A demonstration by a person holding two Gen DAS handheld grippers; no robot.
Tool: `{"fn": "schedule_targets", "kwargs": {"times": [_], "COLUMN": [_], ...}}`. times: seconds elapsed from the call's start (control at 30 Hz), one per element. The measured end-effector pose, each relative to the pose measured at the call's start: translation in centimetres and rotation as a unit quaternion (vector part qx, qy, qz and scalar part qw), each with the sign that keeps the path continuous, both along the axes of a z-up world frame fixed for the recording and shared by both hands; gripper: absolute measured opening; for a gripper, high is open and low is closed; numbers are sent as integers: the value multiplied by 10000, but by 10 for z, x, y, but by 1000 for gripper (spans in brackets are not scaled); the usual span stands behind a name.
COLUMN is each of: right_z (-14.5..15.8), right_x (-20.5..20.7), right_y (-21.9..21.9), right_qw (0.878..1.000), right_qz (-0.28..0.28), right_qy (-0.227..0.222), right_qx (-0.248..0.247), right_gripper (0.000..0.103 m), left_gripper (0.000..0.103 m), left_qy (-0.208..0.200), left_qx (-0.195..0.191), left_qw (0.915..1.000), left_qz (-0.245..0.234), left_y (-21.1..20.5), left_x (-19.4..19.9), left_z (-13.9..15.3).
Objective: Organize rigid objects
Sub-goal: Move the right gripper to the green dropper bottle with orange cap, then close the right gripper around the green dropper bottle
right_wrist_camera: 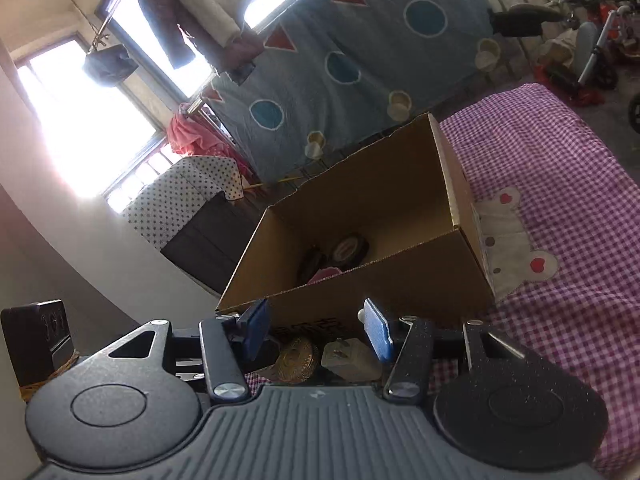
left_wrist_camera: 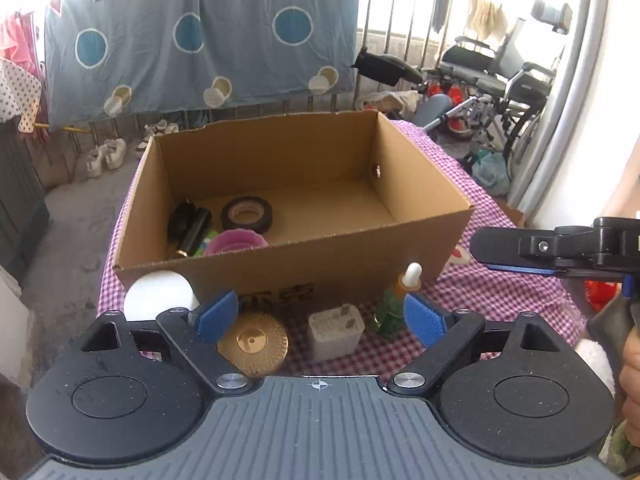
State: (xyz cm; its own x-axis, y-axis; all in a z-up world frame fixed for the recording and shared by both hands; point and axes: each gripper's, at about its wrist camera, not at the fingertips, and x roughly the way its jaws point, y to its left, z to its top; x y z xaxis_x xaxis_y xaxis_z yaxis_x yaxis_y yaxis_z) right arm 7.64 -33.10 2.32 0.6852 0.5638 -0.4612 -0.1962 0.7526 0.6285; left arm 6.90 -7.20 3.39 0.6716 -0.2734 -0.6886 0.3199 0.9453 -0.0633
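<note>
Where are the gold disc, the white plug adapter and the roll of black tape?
gold disc [left_wrist_camera: 253, 339], left wrist view, on its shiny centre.
white plug adapter [left_wrist_camera: 336, 332], left wrist view, on its front face.
roll of black tape [left_wrist_camera: 247, 213], left wrist view, on its upper rim, inside the box.

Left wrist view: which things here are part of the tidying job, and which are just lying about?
Job things: cardboard box, gold disc, white plug adapter, green dropper bottle, white round object, tape roll.

Just lying about: sneakers, wheelchair, hanging blue sheet.
</note>
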Motion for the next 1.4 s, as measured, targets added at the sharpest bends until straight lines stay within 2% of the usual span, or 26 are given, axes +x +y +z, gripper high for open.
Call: {"fn": "schedule_targets", "kwargs": {"times": [0.17,0.4,0.5,0.6,0.77,0.93,1.0,1.07,1.23,1.4], "right_z": [-10,-7,-6,-7,-13,-23,-29,-32,-37,-41], "right_x": [-13,-27,-23,-15,2,17,22,24,25,26], "right_y": [2,8,14,20,28,33,32,28,11,1], "right_qw": [9998,9982,9969,9954,9936,9921,9922,9928,9956,9967], "right_qz": [-21,-25,51,129,212,322,347,327,262,235], "right_qy": [102,-79,-154,-201,-157,-42,35,93,208,342], "right_qx": [-177,-597,-776,-923,-1094,-1208,-1197,-1145,-880,-694], "right_gripper": [55,55,54,54,47,41,31,26,25,25], "left_gripper": [91,90,88,80,64,57,56,55,54,52], "left_qy": [-88,-814,-1045,-1173,-1134,-1027,-985,-941,-863,-689], "left_qx": [234,749,823,893,976,869,854,842,875,1177], "left_qw": [9995,9915,9874,9841,9830,9849,9852,9855,9846,9822], "left_qz": [-192,-685,-858,-992,-1064,-1093,-1111,-1137,-1243,-1293], "left_y": [-18,-47,-54,-59,-66,-66,-67,-69,-75,-87], "left_x": [-18,-38,-41,-38,-31,-23,-21,-19,-14,-4], "left_z": [-20,-31,-35,-40,-51,-57,-59,-61,-65,-74]}}
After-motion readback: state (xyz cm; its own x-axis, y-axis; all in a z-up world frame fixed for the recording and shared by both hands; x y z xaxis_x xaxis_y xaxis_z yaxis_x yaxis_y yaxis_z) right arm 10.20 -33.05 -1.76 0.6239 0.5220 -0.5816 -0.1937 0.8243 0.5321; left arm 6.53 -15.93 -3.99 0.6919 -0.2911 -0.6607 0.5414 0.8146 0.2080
